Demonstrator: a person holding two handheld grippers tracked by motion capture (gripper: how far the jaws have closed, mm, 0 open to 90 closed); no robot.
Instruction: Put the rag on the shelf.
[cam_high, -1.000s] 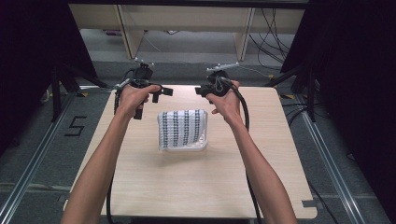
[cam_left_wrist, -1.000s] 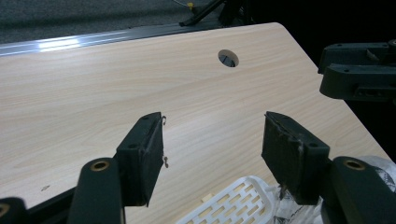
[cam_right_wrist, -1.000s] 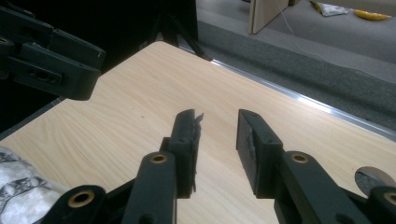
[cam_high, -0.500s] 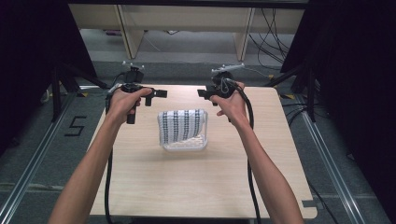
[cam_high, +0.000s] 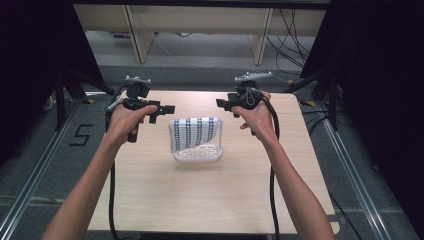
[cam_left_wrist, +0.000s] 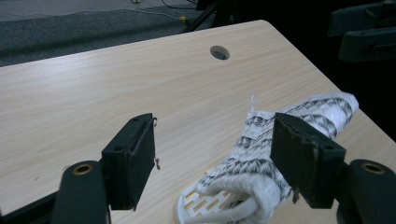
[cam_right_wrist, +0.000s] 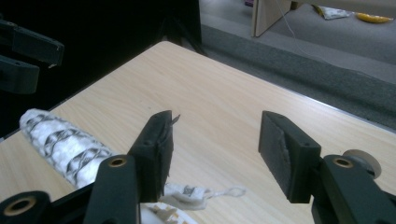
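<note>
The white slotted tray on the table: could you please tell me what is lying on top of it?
A black-and-white patterned cloth is draped over the white tray, covering its far part. The slotted near edge shows; anything under the cloth is hidden.

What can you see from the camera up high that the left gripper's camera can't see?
High view: the person's forearms, both hands, the right gripper, and the floor around the table.
Left gripper view: a round hole in the tabletop, and the left gripper with jaws wide apart.
Both: the patterned towel draped over the white basket.
</note>
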